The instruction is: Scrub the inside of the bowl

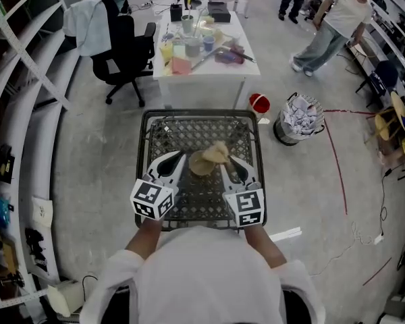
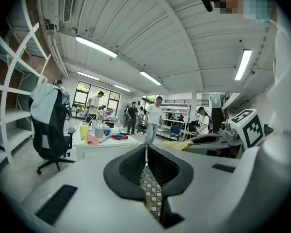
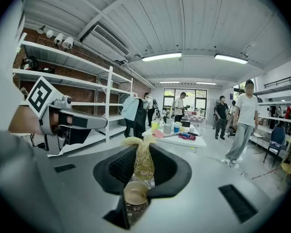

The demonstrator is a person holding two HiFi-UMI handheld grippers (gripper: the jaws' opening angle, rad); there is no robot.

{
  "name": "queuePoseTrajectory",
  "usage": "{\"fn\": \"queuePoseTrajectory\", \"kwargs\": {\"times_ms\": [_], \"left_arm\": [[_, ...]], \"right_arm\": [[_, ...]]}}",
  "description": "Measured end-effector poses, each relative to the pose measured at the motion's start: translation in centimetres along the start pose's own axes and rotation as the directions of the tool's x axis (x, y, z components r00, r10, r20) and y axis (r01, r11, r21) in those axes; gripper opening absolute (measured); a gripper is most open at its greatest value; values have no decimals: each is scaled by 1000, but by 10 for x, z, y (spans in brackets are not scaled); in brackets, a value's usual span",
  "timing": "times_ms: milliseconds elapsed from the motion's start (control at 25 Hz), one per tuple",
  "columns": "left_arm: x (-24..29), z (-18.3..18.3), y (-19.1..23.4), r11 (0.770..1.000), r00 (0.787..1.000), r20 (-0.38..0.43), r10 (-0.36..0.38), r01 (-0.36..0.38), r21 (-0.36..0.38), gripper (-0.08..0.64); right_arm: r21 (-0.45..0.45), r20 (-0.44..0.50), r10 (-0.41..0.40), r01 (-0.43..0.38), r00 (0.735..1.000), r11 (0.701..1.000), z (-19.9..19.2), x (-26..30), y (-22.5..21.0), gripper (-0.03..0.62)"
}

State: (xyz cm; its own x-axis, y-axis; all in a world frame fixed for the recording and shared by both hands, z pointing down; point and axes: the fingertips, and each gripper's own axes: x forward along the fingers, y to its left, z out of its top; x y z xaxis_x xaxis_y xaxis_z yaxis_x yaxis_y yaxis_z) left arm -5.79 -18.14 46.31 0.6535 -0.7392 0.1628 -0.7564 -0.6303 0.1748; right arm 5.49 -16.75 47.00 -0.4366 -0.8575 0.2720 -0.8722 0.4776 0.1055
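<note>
Both held out front side by side, pointing far, tips angled in toward each other. The left gripper [image 1: 178,158] has its jaws closed together with nothing between them. The right gripper [image 1: 226,162] has its jaws clamped on a straw-coloured scrubber [image 3: 143,161]. Bare forearms [image 1: 143,237] behind, marker cubes [image 1: 152,199] nearest the body.

1. Two hand-held grippers over the mesh rack [image 1: 155,123]: the left hand-held gripper [image 1: 177,158] and the right hand-held gripper [image 1: 227,162];
2. One mesh rack;
3. One bowl [image 1: 198,165] on the rack's middle;
4. One straw-coloured scrubber [image 1: 217,152] over the rack's middle;
5. One white counter [image 1: 209,73] just beyond the rack;
6. One black office chair [image 1: 125,52] beyond the rack, to its left;
7. One red bucket [image 1: 260,103] and one paper-filled bin [image 1: 298,119] right of the rack;
8. At least three people far beyond the rack, among them a person in a white shirt [image 1: 341,15].
</note>
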Motion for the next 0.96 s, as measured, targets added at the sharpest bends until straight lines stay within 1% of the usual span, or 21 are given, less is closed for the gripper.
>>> {"fn": "queuePoseTrajectory", "kwargs": {"times_ms": [200, 440, 960], "left_arm": [[2, -1, 2, 1000, 1000, -10, 6, -6, 17, 41], [3, -1, 3, 1000, 1000, -10, 9, -9, 5, 41], [6, 1, 0, 1000, 1000, -1, -2, 2, 1, 41]], "right_arm": [[6, -16, -6, 6, 1000, 1000, -3, 2, -1, 89], [5, -38, -14, 14, 999, 1000, -6, 2, -2, 89], [8, -37, -11, 11, 999, 1000, -8, 1, -2, 89]]}}
